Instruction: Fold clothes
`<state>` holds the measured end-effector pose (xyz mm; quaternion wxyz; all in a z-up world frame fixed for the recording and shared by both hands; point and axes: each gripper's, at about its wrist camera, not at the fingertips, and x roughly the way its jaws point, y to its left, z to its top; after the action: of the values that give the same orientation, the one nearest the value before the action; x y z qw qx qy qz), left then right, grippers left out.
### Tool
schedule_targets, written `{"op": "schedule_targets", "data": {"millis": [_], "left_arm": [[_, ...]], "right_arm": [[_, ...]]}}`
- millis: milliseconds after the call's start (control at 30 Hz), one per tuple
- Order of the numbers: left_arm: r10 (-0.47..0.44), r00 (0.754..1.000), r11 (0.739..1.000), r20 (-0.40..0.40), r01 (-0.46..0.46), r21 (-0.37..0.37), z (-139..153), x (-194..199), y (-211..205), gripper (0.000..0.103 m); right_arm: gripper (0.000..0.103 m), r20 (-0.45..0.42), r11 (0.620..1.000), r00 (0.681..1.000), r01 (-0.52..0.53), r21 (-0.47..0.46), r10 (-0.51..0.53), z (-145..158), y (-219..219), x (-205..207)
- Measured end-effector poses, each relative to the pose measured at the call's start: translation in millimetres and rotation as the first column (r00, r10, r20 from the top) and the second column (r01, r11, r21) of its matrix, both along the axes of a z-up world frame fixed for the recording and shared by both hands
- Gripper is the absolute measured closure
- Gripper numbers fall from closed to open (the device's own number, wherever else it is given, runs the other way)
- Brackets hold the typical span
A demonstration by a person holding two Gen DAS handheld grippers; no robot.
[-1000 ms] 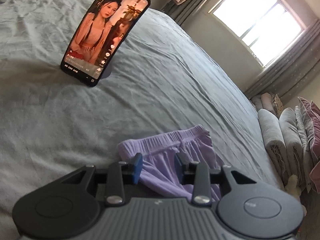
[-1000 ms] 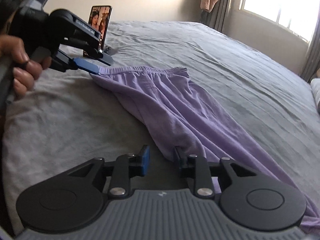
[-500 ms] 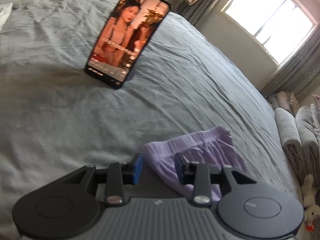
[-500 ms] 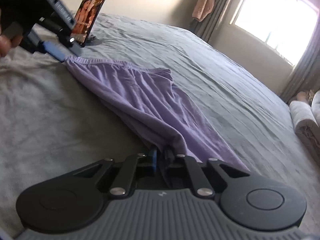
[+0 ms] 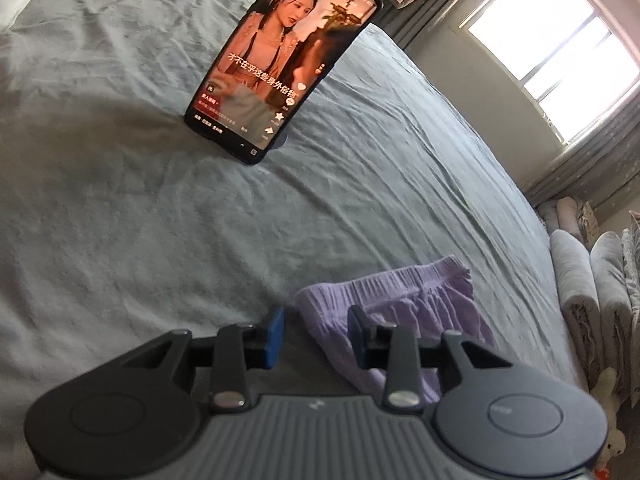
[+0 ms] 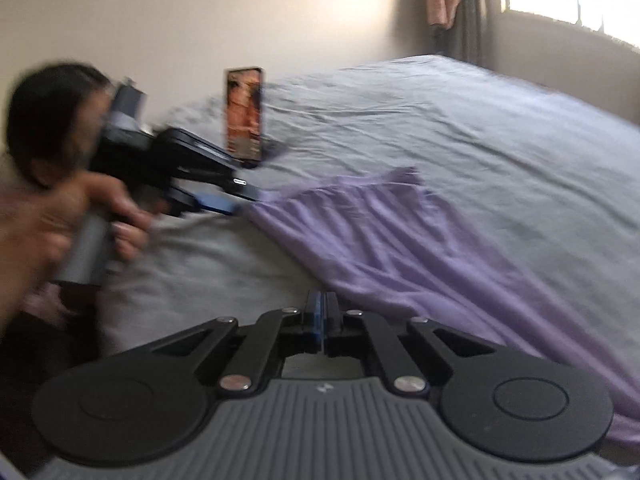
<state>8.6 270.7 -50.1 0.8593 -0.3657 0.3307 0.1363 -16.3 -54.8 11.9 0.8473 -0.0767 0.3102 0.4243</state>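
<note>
Purple trousers (image 6: 384, 236) lie stretched out on the grey bed sheet (image 6: 460, 120). My left gripper (image 5: 316, 332) is open, with the waistband corner (image 5: 400, 296) lying between and past its blue pads; it also shows in the right wrist view (image 6: 224, 204) at the waistband's left end. My right gripper (image 6: 322, 320) has its jaws pressed together at the trousers' near edge; the frame is blurred and I cannot see cloth between the pads.
A phone (image 5: 280, 60) stands upright on the bed beyond the waistband, playing a video. Rolled bedding (image 5: 588, 280) lies beside the bed on the right. A window (image 5: 548, 40) and curtains are at the far right. The person's head and hand (image 6: 60, 184) are at left.
My right gripper has shut at the trousers' edge and swung left. My left gripper has moved towards the phone, with the waistband corner shifting to its right side.
</note>
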Motion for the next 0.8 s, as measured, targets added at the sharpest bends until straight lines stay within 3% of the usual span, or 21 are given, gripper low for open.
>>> {"op": "schedule_targets", "data": {"millis": [100, 167, 200, 367, 500, 733, 800], "left_arm": [[0.006, 1.000, 1.000, 0.001, -0.006, -0.004, 0, 2, -2, 0.076], [0.007, 1.000, 1.000, 0.003, -0.007, -0.006, 1, 4, -4, 0.076], [0.006, 1.000, 1.000, 0.005, -0.006, -0.006, 1, 5, -5, 0.076], [0.004, 1.000, 1.000, 0.006, -0.005, 0.006, 1, 5, -8, 0.075], [0.001, 1.000, 1.000, 0.005, -0.001, 0.005, 0, 6, -7, 0.075], [-0.006, 1.000, 1.000, 0.004, 0.006, 0.014, -3, 8, -7, 0.075], [-0.009, 1.000, 1.000, 0.003, 0.008, 0.015, -4, 8, -6, 0.075]], "right_arm": [[0.102, -0.011, 1.000, 1.000, -0.010, 0.004, 0.010, 1, 0, -4], [0.101, 0.051, 0.997, 0.999, 0.012, -0.078, -0.008, -4, 5, -11], [0.090, 0.078, 0.993, 0.997, 0.020, -0.117, -0.011, -8, 10, -13], [0.088, 0.129, 0.973, 0.992, 0.032, -0.227, -0.003, -27, 25, -14], [0.069, 0.156, 0.964, 0.988, 0.064, -0.259, -0.024, -36, 32, -9], [0.069, 0.151, 0.956, 0.987, 0.092, -0.277, -0.052, -47, 33, 6], [0.076, 0.123, 0.960, 0.990, 0.100, -0.260, -0.070, -51, 33, 12]]}}
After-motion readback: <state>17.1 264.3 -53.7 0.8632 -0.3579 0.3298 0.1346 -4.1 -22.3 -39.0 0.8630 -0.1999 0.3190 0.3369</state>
